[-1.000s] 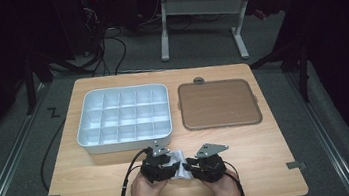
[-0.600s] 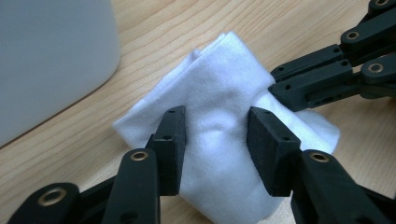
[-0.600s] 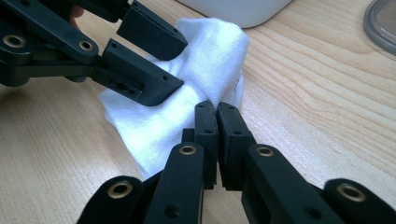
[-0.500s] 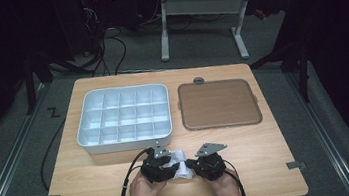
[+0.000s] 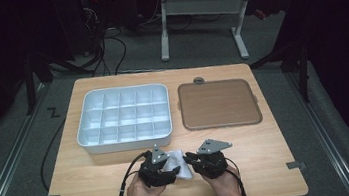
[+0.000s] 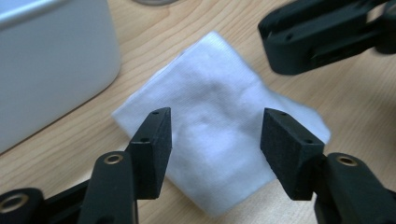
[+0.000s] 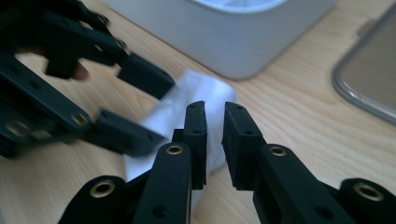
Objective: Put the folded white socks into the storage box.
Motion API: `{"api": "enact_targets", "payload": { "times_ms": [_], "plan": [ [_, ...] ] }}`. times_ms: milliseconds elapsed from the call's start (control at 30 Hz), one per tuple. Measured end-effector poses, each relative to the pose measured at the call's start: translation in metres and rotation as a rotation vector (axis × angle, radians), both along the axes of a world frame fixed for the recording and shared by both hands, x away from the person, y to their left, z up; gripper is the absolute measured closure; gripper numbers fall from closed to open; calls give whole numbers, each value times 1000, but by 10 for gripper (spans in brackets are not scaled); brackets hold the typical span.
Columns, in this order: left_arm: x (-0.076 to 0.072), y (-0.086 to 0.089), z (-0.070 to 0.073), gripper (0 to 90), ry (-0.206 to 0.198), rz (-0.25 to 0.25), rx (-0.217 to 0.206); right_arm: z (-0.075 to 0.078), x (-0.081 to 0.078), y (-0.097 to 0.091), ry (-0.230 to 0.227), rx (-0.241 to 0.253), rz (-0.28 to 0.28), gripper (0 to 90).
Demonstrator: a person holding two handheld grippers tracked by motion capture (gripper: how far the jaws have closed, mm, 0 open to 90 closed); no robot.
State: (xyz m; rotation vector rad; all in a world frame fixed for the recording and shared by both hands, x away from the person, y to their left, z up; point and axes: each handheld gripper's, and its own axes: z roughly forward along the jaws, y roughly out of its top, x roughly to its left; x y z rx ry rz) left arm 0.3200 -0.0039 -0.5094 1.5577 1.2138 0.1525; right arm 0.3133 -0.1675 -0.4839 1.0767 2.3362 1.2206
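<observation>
A white folded cloth (image 5: 178,161) lies flat on the wooden table near its front edge, between the two hand-held grippers. My left gripper (image 5: 172,172) is open, its jaws straddling the cloth (image 6: 219,126) just above it. My right gripper (image 5: 190,159) points in from the right, its jaws nearly together with a thin gap, at the cloth's (image 7: 205,91) edge. Nothing is visibly pinched between them. The left gripper view has the right gripper (image 6: 270,38) at the cloth's far corner. The right gripper view has the left gripper (image 7: 159,112) spread over the cloth.
A white tray (image 5: 125,143) with several compartments stands just behind the cloth, its wall close to both grippers (image 6: 46,60) (image 7: 224,42). A flat brown tray (image 5: 218,103) lies to its right. Bare tabletop stretches to the left and right of the hands.
Both grippers have stayed at the cloth with only slight shifts. The cloth has not visibly moved.
</observation>
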Motion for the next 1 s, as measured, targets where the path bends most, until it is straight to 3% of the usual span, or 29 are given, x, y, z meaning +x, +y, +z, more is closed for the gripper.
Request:
{"api": "enact_targets", "payload": {
  "times_ms": [100, 233, 333, 733, 800, 1000],
  "plan": [
    [3, -1, -5, 418, 16, -1, 10, -1, 6, 9, 3, -11, 16, 804],
    [7, -1, -7, 416, 35, -3, 6, -13, 19, 15, 50, -47, 10, 807],
    [9, -1, -7, 414, 42, -3, 1, -19, 26, 11, 82, -34, -2, 807],
    [10, -6, -12, 415, 9, -7, 21, -27, 29, 5, 80, -33, -13, 819],
    [13, -5, -13, 430, 33, -7, 5, -28, 30, 5, 80, -30, -15, 818],
    [17, -8, -10, 432, 58, -26, 45, -30, 30, 3, 82, -20, -24, 816]
  ]
}}
